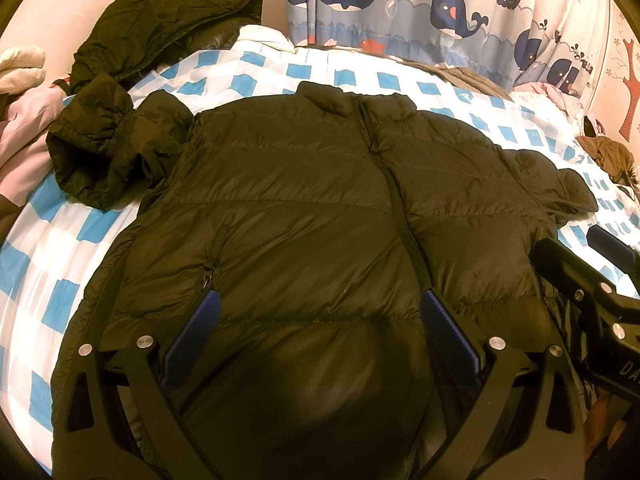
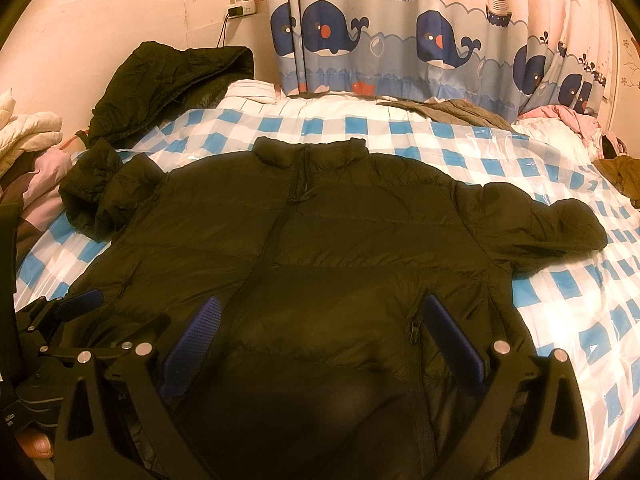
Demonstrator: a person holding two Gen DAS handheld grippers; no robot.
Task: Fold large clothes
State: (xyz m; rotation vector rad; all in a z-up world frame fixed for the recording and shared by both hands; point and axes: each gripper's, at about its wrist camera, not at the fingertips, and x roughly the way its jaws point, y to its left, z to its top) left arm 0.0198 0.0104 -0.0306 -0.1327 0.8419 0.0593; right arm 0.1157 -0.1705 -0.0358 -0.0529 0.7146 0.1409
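One dark puffer jacket [image 1: 304, 208] lies front-up and zipped across the middle of the frame on the checked sheet [image 1: 52, 248], spread flat, presumably ready for folding; a second dark coat [image 1: 160, 28] sits heaped upper left. Two tongs, left gripper [image 1: 316, 336] and right gripper [image 2: 320, 340], hang wide apart, empty, over its hem.

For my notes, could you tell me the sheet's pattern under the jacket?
Blue-and-white checks on the sheet, clearest in the right wrist view.
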